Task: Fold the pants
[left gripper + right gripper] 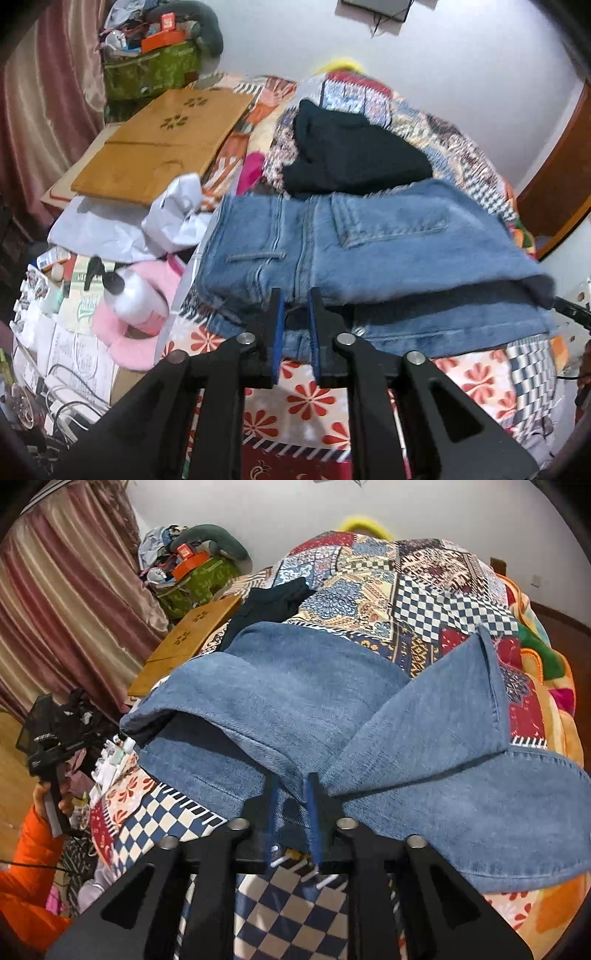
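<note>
Off the patchwork quilt's left edge lies one white pump bottle, with one wooden board resting at that same edge, further back. Neither is in play.

On to the quilt itself: one pair of blue jeans lies across its near part, doubled over, the back pocket facing up and the legs folded in layers. One black garment sits further up the quilt.

Two grippers are working. The left gripper is at the quilt's near edge, its jaws a narrow gap apart around the denim's lower edge; the pads do not seem to be biting the cloth. In the right wrist view, one hand in an orange sleeve holds that tool off the quilt's left side.

Further right along the quilt, the right gripper has its jaws standing a little wider, with a pucker of denim loose between the blue pads rather than squeezed.

The step looks like letting go of a fold just laid down. To do it well, both sets of jaws want to clear the fabric fully before either tool backs off, and the retreat should run straight back toward the quilt's near edge. A snagged pad would drag the top layer askew. The right leg's flap stands up and probably needs flattening.
</note>
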Demonstrator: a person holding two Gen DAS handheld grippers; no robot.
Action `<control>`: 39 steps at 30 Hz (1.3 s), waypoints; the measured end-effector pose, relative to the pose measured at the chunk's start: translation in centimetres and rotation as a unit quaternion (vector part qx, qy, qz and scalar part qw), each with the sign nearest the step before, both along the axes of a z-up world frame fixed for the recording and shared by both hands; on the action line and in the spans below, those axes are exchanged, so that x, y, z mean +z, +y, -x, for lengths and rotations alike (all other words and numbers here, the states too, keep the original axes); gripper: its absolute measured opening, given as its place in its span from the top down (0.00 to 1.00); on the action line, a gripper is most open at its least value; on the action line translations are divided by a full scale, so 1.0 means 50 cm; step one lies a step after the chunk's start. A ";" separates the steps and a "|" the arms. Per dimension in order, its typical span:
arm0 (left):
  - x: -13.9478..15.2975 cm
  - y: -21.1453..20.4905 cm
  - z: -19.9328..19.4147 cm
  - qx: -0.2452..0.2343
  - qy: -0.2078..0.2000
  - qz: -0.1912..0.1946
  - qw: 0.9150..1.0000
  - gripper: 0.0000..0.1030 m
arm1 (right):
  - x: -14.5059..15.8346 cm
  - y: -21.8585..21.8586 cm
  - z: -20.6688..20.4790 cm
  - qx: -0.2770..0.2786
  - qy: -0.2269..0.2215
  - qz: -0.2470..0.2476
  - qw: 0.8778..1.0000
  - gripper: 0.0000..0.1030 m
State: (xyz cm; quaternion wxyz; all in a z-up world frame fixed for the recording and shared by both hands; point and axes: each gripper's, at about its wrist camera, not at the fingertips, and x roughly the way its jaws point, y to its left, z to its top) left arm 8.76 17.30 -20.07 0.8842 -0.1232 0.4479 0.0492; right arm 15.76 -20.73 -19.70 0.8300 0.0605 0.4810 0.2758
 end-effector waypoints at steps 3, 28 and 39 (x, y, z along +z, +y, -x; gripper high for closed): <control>0.031 -0.002 -0.019 0.005 -0.008 -0.014 1.000 0.76 | 0.022 -0.028 -0.005 -0.026 -0.011 -0.002 1.000 0.56; -0.052 -0.097 -0.410 -0.027 0.080 -0.034 0.996 0.26 | -0.093 -0.175 -0.426 -0.146 0.073 0.071 0.984 0.53; -0.140 -0.143 -0.425 -0.059 0.115 -0.076 0.989 0.21 | -0.228 -0.163 -0.505 -0.158 0.102 0.098 0.977 0.75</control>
